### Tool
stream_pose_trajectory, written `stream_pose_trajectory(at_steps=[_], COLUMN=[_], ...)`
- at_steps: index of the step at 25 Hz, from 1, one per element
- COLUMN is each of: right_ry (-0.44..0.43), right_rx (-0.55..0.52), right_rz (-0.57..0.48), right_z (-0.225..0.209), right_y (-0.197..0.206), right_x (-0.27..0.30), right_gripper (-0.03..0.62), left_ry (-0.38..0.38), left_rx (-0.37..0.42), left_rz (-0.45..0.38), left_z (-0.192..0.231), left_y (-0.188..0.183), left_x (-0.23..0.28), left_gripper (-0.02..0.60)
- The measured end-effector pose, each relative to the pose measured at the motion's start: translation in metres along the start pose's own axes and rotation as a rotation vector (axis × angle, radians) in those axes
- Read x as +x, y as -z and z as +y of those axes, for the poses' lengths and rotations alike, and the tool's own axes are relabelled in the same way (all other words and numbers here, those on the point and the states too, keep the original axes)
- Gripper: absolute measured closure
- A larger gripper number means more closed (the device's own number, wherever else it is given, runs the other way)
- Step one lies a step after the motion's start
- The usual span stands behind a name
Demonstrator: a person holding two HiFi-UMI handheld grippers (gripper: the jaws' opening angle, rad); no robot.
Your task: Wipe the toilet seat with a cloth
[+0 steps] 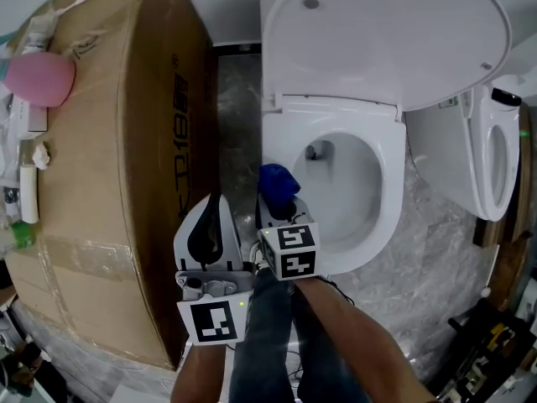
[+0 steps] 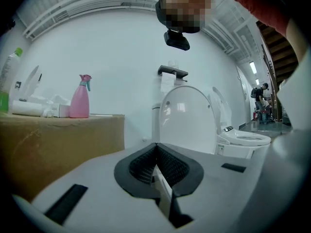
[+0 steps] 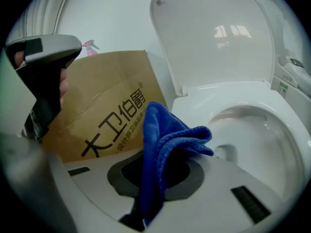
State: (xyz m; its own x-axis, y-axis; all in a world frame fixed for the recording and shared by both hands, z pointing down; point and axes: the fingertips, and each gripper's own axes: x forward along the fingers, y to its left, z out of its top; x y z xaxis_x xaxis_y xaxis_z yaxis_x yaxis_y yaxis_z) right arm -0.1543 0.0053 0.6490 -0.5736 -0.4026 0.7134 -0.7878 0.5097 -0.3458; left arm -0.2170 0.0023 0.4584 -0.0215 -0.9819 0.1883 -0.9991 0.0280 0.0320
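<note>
Jaws of right gripper (image 3: 156, 174) pinching cloth (image 3: 163, 140), near toilet seat (image 3: 228, 93)

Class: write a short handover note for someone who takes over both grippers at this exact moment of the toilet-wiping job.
Left gripper: shut, empty, beside the brown cardboard box.
Right gripper: shut on the folded blue microfibre cloth, at the box-side rim of the white toilet seat; contact unclear.
White lid is up.
Done: cloth in hand, at the seat.
Left: wipe round the seat; what is already wiped does not show.
</note>
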Motion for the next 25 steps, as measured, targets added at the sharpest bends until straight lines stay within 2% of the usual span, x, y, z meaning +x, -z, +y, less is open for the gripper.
stream_pose_trajectory(at_steps=[11,16,25], right_ry=[0.015,0.008,0.094], right_rx=[-0.121,-0.228,-0.177], right_rz=[-0.036,-0.040,-0.085], right_z=[-0.029,-0.043,-0.107], right_y=[-0.078,-0.107,-0.127], right_x=[0.049,0.060,0.037], right_gripper=[0.533,0.533,0.533], left_ry=[0.029,0.040,0.061], left_rx=[0.001,0.005,0.009], left_rz=[0.023,0.032,0.044], left_z=[-0.001,-0.003,-0.018], left_y=[0.006,0.009,0.012], left_x=[0.012,0.013,0.013], left_gripper=[0.566,0.566,0.566])
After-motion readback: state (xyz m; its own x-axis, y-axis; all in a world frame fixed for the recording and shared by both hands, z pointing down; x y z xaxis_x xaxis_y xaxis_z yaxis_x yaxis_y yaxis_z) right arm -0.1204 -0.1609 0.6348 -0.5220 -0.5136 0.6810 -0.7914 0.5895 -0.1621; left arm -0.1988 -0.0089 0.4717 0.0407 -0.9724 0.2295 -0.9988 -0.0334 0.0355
